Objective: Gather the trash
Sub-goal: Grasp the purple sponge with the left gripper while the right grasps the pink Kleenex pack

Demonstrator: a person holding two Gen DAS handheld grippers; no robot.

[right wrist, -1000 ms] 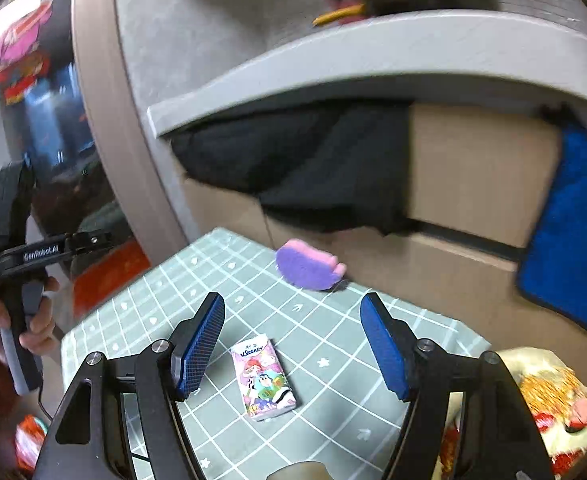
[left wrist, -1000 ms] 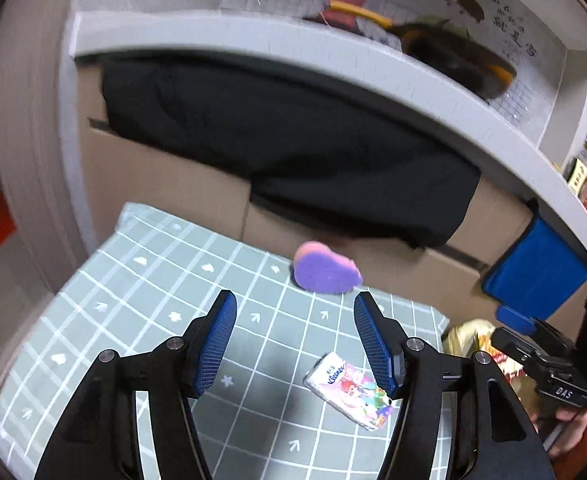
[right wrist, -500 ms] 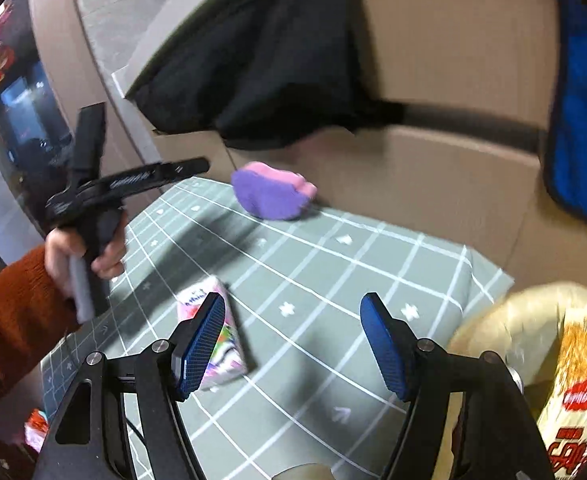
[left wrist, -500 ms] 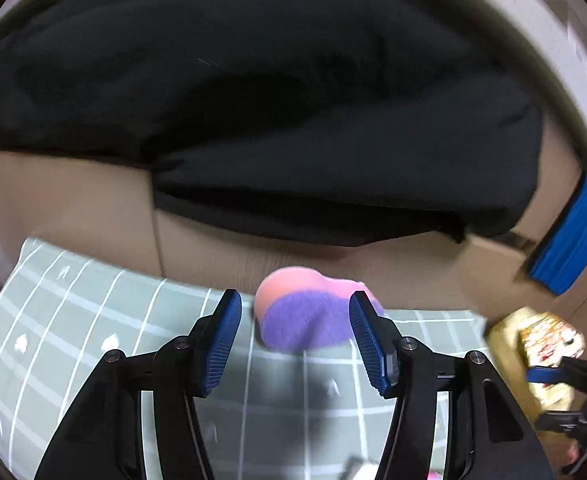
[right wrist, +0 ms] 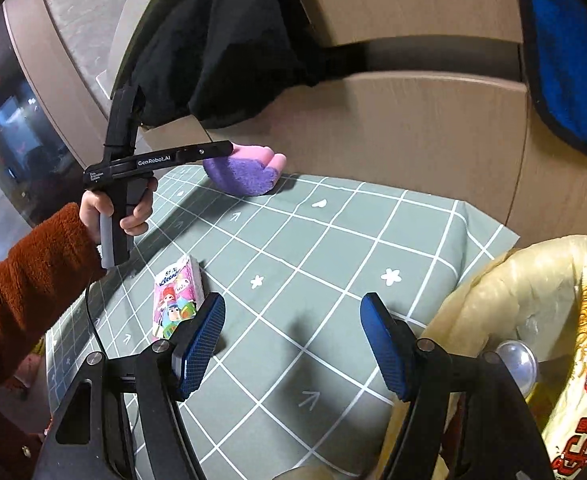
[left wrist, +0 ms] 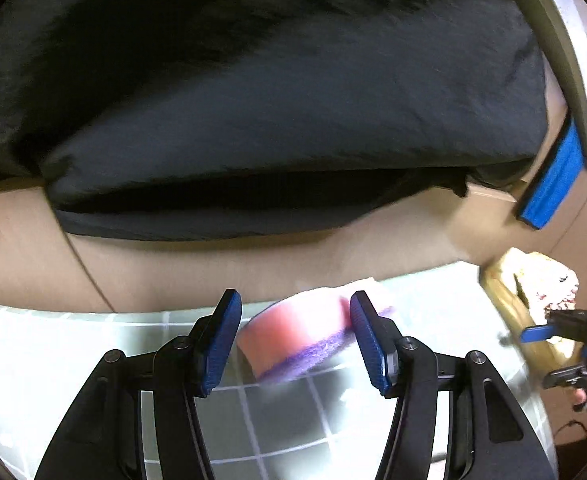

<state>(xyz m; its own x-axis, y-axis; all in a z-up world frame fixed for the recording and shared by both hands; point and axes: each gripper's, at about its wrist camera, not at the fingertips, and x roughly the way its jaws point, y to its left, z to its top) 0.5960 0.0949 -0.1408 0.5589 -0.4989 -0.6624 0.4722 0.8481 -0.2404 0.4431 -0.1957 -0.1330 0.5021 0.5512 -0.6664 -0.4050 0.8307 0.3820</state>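
Sponge pickup appears to be the step in hand.

Left wrist view: a pink and purple sponge [left wrist: 293,340] is seen lying on a green checked cloth [left wrist: 53,344], close to a cardboard wall [left wrist: 173,272] under a black garment [left wrist: 273,100]. The left gripper [left wrist: 292,342] is held with its blue pads [left wrist: 219,346] spread wide, one at each side of the sponge. The right pad seems to overlap the sponge's edge, but contact cannot be told through the blur. Nothing is clamped yet. At the right edge, a bag [left wrist: 533,280] with printed wrappers is seen.

Right wrist view: the left gripper [right wrist: 229,148] is shown from the side, held in a hand [right wrist: 121,212] with an orange sleeve, its tip reaching the sponge [right wrist: 245,172] at the cloth's [right wrist: 333,248] far edge. The right gripper [right wrist: 293,344] is held wide open above the cloth, touching nothing. A tissue pack [right wrist: 177,300] lies just beside its left pad. The bag [right wrist: 513,280], holding a noodle packet [right wrist: 585,360], stands at the right.

As a judgement, the next move calls for the left pads to be closed on the sponge, which is soft and likely to squash, and for it to be carried to the bag. The tissue pack is judged a probable next item.
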